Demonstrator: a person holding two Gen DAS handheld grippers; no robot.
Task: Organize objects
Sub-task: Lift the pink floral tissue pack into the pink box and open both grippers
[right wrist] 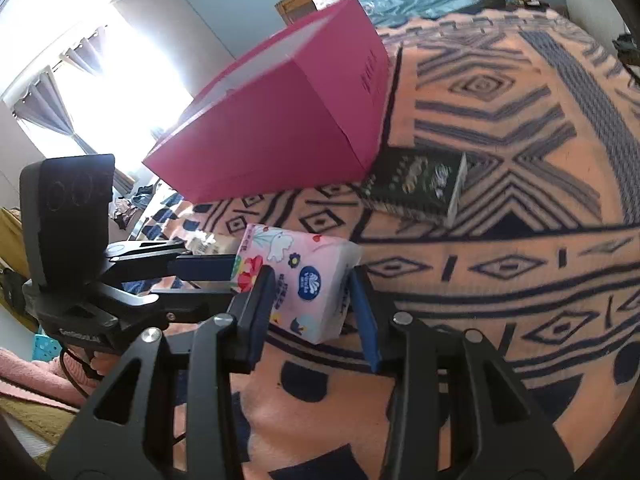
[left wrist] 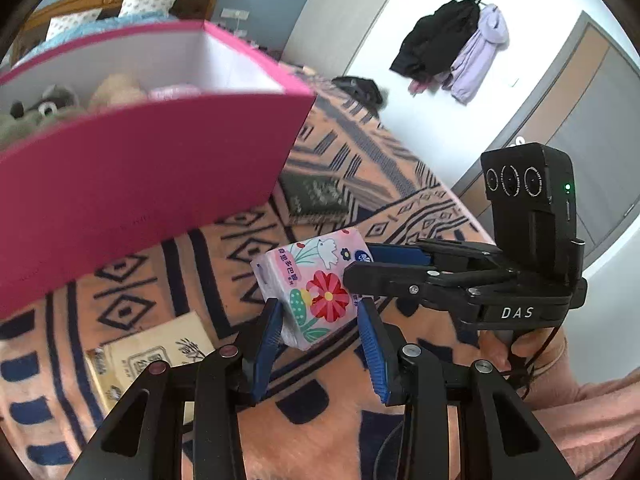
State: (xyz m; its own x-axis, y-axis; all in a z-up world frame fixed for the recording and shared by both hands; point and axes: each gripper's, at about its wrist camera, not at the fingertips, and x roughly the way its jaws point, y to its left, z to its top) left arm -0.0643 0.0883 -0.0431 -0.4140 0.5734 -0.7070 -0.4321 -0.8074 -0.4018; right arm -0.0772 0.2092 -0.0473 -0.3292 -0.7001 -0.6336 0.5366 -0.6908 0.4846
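Note:
A pink flowered tissue pack [left wrist: 316, 284] is held above the patterned blanket, between both grippers. My left gripper [left wrist: 320, 312] has its blue pads on either side of the pack's near end. My right gripper [right wrist: 312, 288] grips the pack [right wrist: 304, 276] from the other side; it also shows in the left wrist view [left wrist: 360, 260], coming in from the right. A pink open box [left wrist: 140, 152] stands on the bed at the left, with plush toys [left wrist: 48, 108] inside. It also shows in the right wrist view [right wrist: 280, 120].
A yellow tissue pack [left wrist: 152, 356] lies on the blanket at the lower left. A dark green patterned pack [left wrist: 316, 196] lies beside the box, also in the right wrist view [right wrist: 416, 184]. The orange and navy blanket [right wrist: 500, 240] covers the bed. Coats [left wrist: 452, 44] hang on the far wall.

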